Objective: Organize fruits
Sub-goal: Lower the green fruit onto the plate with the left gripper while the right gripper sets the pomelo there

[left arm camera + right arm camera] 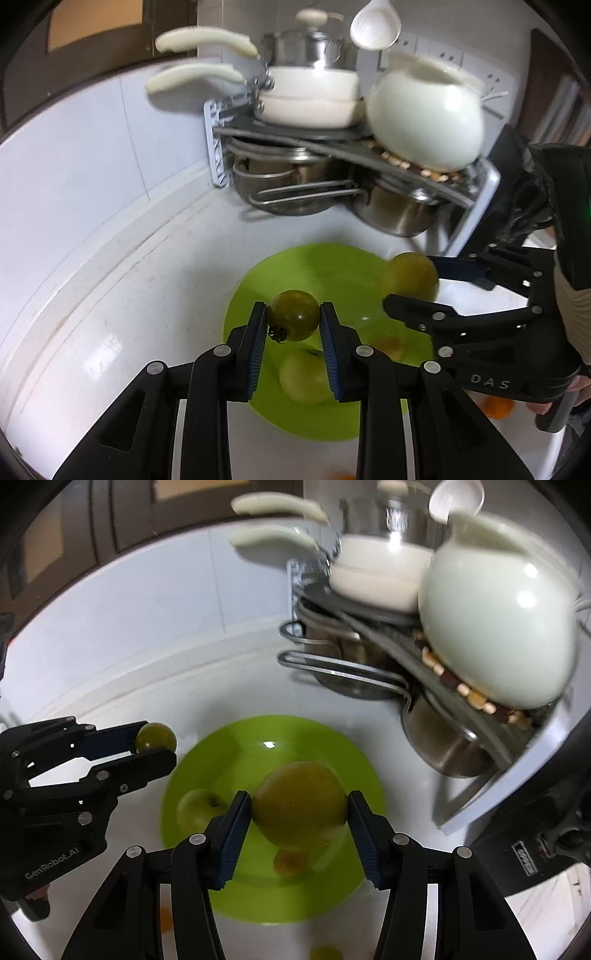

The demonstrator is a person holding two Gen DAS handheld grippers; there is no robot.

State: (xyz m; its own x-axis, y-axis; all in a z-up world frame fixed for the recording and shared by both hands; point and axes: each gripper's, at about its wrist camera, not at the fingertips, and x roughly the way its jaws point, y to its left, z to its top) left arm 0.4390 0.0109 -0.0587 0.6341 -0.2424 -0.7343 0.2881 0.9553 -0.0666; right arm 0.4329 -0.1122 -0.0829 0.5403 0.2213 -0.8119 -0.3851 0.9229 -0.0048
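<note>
My left gripper (293, 314) is shut on a small green tomato (293, 321) with a dark stem, held above the lime-green plate (332, 266). To its right, my right gripper (410, 286) is shut on a larger yellow-green fruit (408, 277) over the plate's right rim. The right wrist view shows that fruit (299, 805) between the right gripper's pads (299, 808), over the plate (240, 746). At the left of that view, the left gripper (157, 740) carries the tomato (155, 736). On the plate lie a green apple (303, 376) (197, 812) and a small orange fruit (290, 862).
A dish rack (218, 147) stands behind the plate with steel pots, a white pan (310, 96) and a round white jar (424, 122). A white tiled wall curves along the left. Orange fruit (498, 408) lies on the white counter to the right. A hand (576, 332) holds the right gripper.
</note>
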